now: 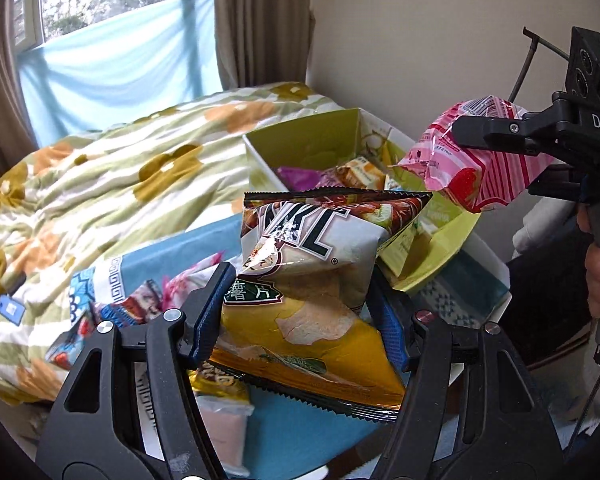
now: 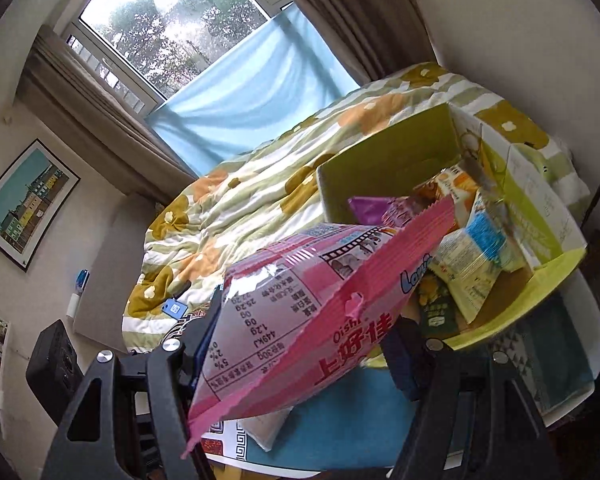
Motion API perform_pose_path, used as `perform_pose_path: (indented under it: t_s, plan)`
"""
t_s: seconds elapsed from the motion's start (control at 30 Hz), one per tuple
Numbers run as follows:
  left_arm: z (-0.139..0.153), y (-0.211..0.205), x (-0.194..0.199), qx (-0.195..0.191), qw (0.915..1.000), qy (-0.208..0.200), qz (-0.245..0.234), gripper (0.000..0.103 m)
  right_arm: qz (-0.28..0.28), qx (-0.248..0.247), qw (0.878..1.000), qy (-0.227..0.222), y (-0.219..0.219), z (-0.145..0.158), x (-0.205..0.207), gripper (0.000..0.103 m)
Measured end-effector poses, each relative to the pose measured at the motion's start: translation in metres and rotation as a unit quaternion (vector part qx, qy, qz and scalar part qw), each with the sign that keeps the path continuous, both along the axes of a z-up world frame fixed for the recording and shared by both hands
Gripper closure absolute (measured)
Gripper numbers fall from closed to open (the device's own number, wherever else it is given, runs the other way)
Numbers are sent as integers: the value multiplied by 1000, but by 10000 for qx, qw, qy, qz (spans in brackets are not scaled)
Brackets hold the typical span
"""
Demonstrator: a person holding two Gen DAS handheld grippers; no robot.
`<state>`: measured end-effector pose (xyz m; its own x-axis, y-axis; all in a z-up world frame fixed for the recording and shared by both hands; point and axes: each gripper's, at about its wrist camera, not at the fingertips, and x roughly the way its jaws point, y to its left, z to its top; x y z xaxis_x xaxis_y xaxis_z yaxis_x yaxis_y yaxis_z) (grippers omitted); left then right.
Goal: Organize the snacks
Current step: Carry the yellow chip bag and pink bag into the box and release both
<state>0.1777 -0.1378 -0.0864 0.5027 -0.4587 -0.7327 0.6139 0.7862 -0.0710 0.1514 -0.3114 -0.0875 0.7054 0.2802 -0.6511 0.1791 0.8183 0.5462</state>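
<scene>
My left gripper (image 1: 300,304) is shut on a yellow and white potato chip bag (image 1: 312,280) and holds it up in front of the green cardboard box (image 1: 312,140). My right gripper (image 2: 300,340) is shut on a pink Oishi snack bag (image 2: 300,320) and holds it above the near side of the box (image 2: 384,160). In the left wrist view the right gripper (image 1: 480,136) and its pink bag (image 1: 468,164) hang at the right, over the box. The box holds several snack packs (image 2: 472,248), purple, orange, blue and green.
The box stands on a white table with a blue cloth (image 1: 172,260). More snack packs (image 1: 128,312) lie on the cloth at the left. A bed with a flowered quilt (image 1: 100,168) lies behind. A wall (image 1: 420,40) is behind the box.
</scene>
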Motion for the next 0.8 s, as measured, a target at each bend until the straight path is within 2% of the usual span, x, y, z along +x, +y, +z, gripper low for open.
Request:
perform_pose_path:
  t_s: [0.2,0.43,0.5,0.53,0.57,0.6,0.8]
  plan:
    - [-6,-72,10,-31,9997,185,182,41,-133,-136,9997,-131,-81,11,-3,38]
    - [-17,-121,33,105,9982,446,389,40,-29,-161,9996,213,-136,-3,5,38]
    - [-22,-128,40,166,9973,533,475,36,-3,-117,9995,284,-147,-9,5,38]
    - [-25,-129,43,220,9968,574,520,25,3,-87,9995,317,-150,-11,6,38]
    - [-27,-131,44,291,9961,605,570,10,8,-60,9994,347,-155,-14,6,38]
    - [-29,-131,45,339,9955,623,625,5,13,-41,9993,374,-158,-16,6,38]
    - [-26,-101,36,189,9937,706,853,3,66,127,9985,524,-158,-31,12,38]
